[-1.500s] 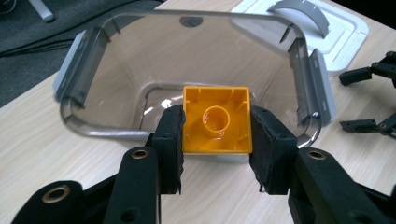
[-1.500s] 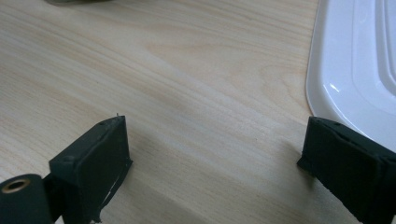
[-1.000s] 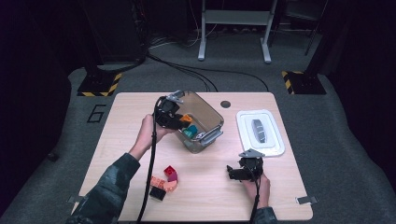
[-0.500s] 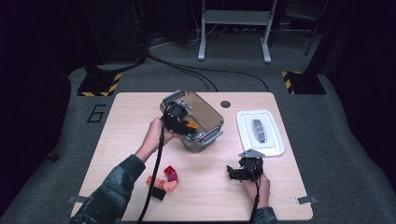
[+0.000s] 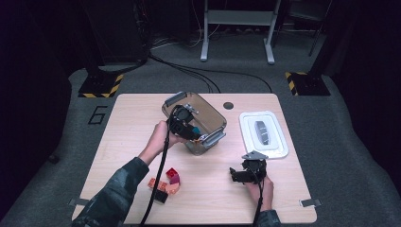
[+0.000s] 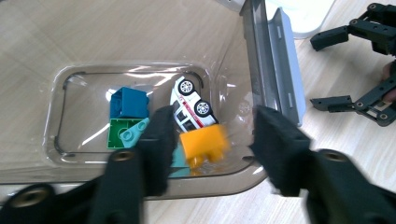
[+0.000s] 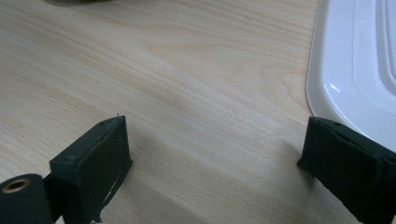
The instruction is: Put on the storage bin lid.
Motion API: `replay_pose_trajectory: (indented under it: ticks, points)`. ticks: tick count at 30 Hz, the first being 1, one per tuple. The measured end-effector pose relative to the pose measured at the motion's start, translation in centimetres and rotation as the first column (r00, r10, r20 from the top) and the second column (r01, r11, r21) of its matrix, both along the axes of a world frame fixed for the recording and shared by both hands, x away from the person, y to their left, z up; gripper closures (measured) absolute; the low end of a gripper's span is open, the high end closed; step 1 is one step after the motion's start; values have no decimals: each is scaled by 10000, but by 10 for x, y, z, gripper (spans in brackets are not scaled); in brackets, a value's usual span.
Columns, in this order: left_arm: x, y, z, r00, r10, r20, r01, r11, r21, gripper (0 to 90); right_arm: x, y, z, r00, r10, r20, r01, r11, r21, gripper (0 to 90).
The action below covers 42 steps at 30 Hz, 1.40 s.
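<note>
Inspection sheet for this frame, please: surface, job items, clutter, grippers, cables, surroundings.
Surface: light wooden table, taped at its near corners.
Job's things: clear smoky plastic box, lid off; inside lie an orange brick, blue brick, green plate, white toy car.
Clutter: white box lid at the right; loose red, orange and black bricks near the front edge.
Grippers: left gripper over the box, jaws just opened, orange brick loose between them; right gripper open over bare wood.
Cables: black cable along the left forearm; more on the floor.
Surroundings: grey floor, hazard-striped feet.
</note>
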<state>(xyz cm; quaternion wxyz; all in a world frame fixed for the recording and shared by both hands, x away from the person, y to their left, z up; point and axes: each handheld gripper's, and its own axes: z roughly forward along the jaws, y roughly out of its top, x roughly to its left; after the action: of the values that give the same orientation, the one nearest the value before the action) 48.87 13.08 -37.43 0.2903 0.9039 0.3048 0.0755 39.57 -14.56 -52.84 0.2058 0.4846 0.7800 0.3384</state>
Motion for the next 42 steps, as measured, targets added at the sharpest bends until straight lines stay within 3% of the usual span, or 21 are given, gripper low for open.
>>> replay_pose_trajectory:
  ticks: [4,8,16,20,25,31,36,42]
  points:
    - [-3,4,3,10000,63,71,-62,9999,-149,320,0,0,0,10000,38,39,-38,10000,-5,66]
    - [-12,12,8,9996,98,283,-91,9996,-254,228,0,-1,0,10000,69,42,-69,10000,-34,66]
    - [-34,37,16,9962,408,771,-370,9980,-507,149,0,-1,0,9999,101,38,-101,9999,-61,66]
    - [-48,55,11,9934,682,924,-622,9959,-657,138,0,0,0,10000,20,53,-20,10000,-14,67]
    - [-59,80,-3,9890,1172,900,-1127,9922,-540,125,0,0,0,10000,5,40,-5,10000,-8,68]
    - [-66,100,-25,9865,1529,589,-1498,9872,-540,84,0,0,0,10000,-7,46,7,10000,-9,69]
    - [-72,104,-45,9844,1700,448,-1688,9853,-275,74,0,0,0,10000,11,32,-11,10000,-26,69]
    - [-72,103,-80,9816,1906,90,-1907,9816,87,66,0,-1,0,10000,42,36,-42,10000,-51,69]
